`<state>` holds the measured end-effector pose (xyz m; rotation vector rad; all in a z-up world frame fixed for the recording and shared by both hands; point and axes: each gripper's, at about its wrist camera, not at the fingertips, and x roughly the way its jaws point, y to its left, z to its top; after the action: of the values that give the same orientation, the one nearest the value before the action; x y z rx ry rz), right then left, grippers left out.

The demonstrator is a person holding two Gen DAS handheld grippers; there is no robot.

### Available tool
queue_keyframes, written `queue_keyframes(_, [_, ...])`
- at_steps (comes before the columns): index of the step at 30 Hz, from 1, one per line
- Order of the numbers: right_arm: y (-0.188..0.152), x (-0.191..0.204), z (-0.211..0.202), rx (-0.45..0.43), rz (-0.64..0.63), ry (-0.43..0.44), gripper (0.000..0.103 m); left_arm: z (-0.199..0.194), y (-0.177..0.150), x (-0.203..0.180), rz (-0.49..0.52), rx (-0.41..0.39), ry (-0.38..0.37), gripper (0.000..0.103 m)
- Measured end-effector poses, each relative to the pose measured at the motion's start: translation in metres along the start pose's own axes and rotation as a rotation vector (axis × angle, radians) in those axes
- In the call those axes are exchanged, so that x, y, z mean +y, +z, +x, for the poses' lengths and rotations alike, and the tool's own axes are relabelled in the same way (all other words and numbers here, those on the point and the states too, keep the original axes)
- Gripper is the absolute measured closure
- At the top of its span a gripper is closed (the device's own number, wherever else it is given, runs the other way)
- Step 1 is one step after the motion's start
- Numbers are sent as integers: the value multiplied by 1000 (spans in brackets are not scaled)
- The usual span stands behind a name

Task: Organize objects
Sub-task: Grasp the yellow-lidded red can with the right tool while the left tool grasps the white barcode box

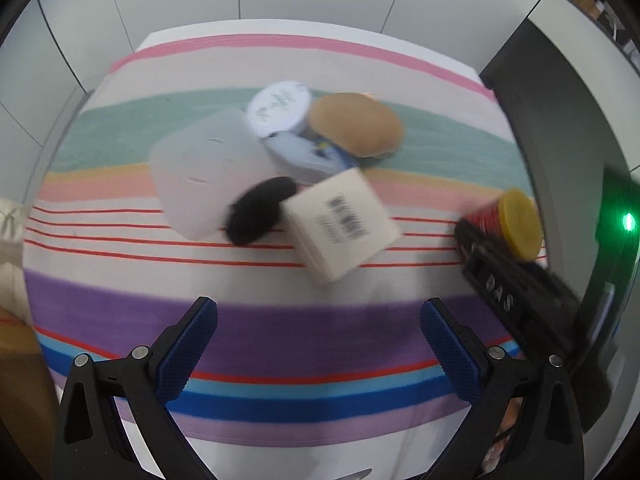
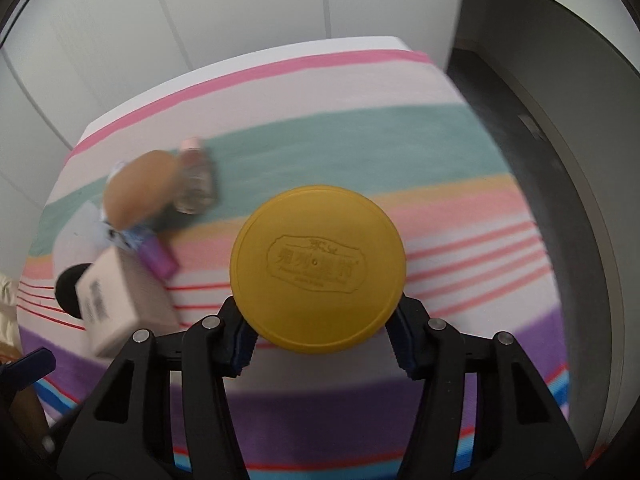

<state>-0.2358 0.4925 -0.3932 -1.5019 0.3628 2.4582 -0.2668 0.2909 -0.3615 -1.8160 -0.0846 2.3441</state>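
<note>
Objects sit in a loose heap on a striped cloth (image 1: pixel 280 320), upper centre of the left wrist view: a round white tin (image 1: pixel 279 109), a bun-like brown item (image 1: pixel 356 125), a frosted plastic lid (image 1: pixel 200 180), a black fuzzy piece (image 1: pixel 260 209) and a cream box w/ barcode (image 1: pixel 342 226), most of them touching or overlapping. Left gripper (image 1: pixel 319 356), bottom of frame, has its blue pads spread wide w/ nothing between them. At right edge of that view, the right gripper (image 2: pixel 322 346) pinches a red jar w/ yellow lid (image 2: pixel 318 270), apart from the heap; its own cam shows the lid filling mid-frame, pads pressed on both sides. Same cam, left side: a small clear bottle (image 2: pixel 195 178) and a purple tube (image 2: pixel 158 258) beside the bun. Frames blurred.
</note>
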Motion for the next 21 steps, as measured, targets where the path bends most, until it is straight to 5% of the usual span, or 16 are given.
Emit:
queue_keyframes(11, [-17, -34, -21, -1, 63, 51, 45, 34, 22, -18, -208, 60, 37, 1])
queue_keyframes(14, [-16, -28, -24, -14, 51, 62, 45, 45, 26, -27, -190, 67, 139, 2])
queue_keyframes(17, [-16, -23, -26, -17, 36, 72, 45, 48, 29, -38, -146, 10, 263, 15])
queue_keyframes(19, [-16, -21, -25, -19, 29, 77, 45, 54, 28, -45, -118, -9, 261, 21])
queue_keyframes(21, [-16, -19, -25, -16, 24, 81, 45, 58, 27, -43, -130, -2, 229, 38])
